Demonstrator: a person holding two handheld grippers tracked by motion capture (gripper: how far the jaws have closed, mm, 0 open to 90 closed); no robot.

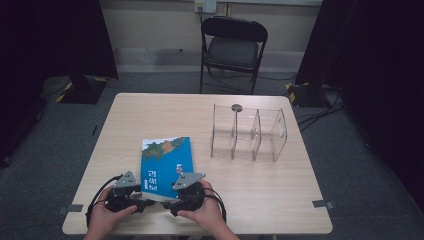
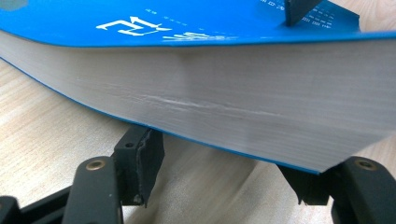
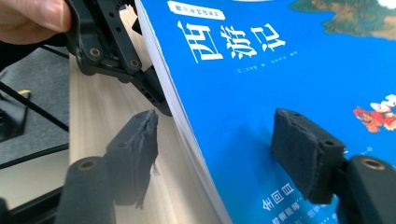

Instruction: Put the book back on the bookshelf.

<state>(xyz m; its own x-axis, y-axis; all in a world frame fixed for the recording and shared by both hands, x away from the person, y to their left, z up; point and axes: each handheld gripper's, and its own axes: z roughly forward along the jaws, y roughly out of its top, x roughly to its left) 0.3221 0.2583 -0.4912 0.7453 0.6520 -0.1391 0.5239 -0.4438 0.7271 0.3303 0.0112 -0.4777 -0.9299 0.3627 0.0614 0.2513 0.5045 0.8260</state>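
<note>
Book (image 1: 167, 164) flat on table (image 1: 250, 195), long axis near-to-far, slightly tilted.

blue book (image 1: 167, 162) with white lettering; pale wood table (image 1: 150, 115).

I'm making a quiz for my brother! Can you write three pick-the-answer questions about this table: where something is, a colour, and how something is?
1. In the high view, where is the clear organizer from the book?
A) to its right
B) to its left
C) on top of it

2. What colour is the book's cover?
A) red
B) blue
C) yellow

3. The right gripper has its fingers:
A) shut on the organizer
B) shut tight together
C) open

Answers:
1 A: it stands apart, to the book's right.
2 B: the cover is mostly blue.
3 C: the fingers stand apart, one on either side of the book's edge.
</note>
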